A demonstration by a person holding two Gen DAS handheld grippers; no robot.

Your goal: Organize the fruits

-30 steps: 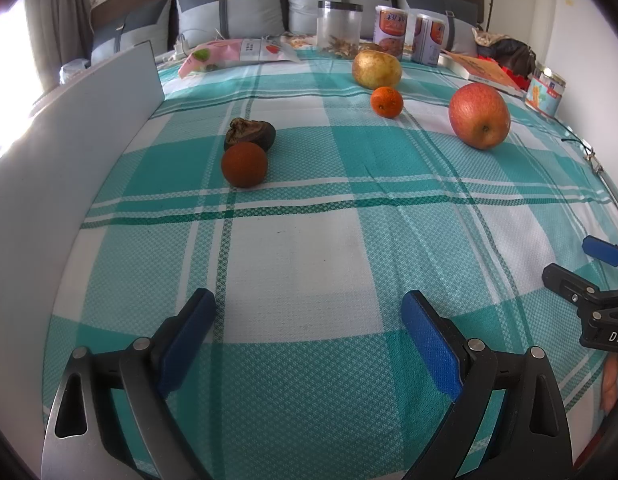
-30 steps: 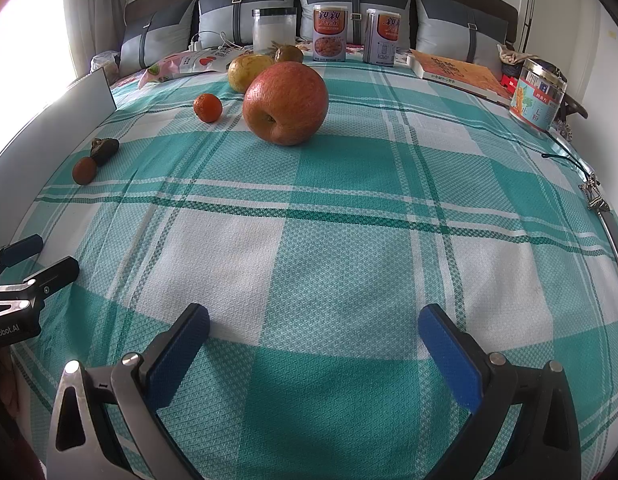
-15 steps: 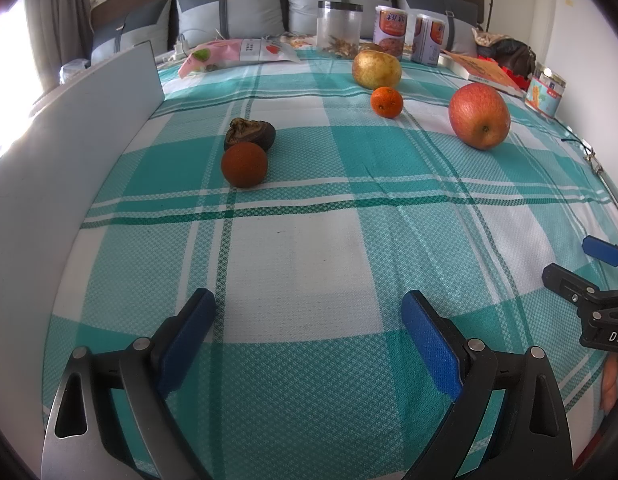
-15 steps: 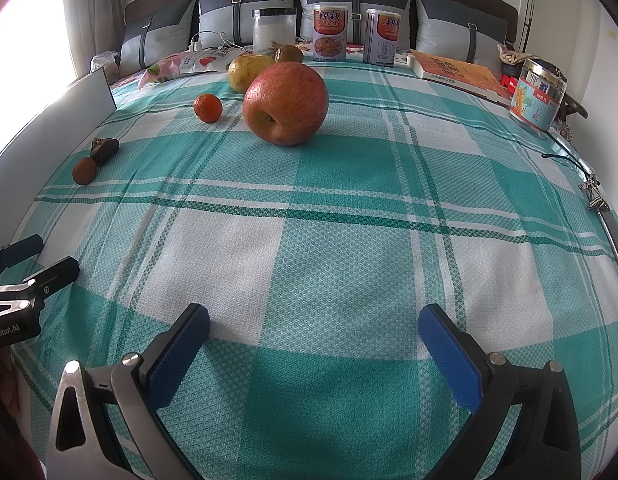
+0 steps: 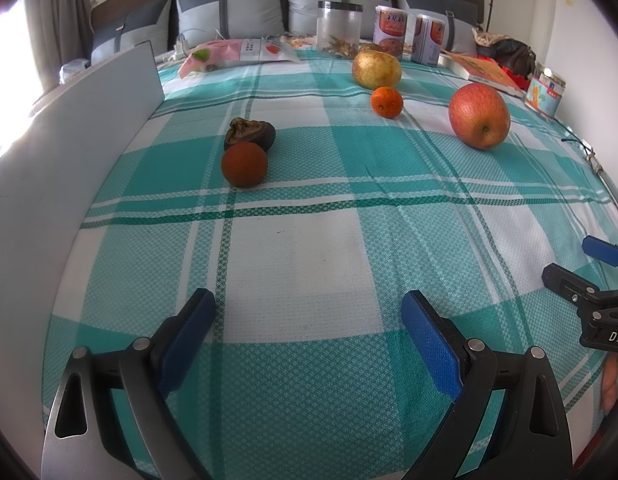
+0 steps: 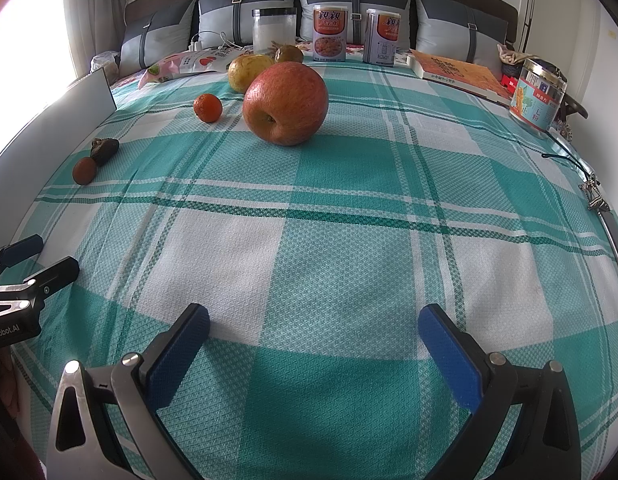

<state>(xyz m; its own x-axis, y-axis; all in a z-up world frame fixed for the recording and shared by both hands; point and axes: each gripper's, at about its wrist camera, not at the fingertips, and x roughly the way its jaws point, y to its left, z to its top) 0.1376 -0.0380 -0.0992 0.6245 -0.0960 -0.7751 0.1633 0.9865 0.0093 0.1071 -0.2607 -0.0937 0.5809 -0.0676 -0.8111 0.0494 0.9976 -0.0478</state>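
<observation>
Nothing was yet gathered: the apple (image 6: 285,103), pear (image 5: 376,69), tangerine (image 5: 386,102) and other fruit lay scattered on the bedspread (image 5: 309,240). Both the left gripper (image 5: 309,320) and right gripper (image 6: 314,332) were held spread wide and empty.

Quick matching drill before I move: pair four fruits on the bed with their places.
Things:
1. apple
2. tangerine
3. pear
4. shrivelled fruit

Places:
A. touching the round red-brown fruit, near the white board
B. farthest back, near the clear jar
C. just in front of the pear
D. alone, farthest right

Pairs: 1-D, 2-C, 3-B, 4-A
</observation>
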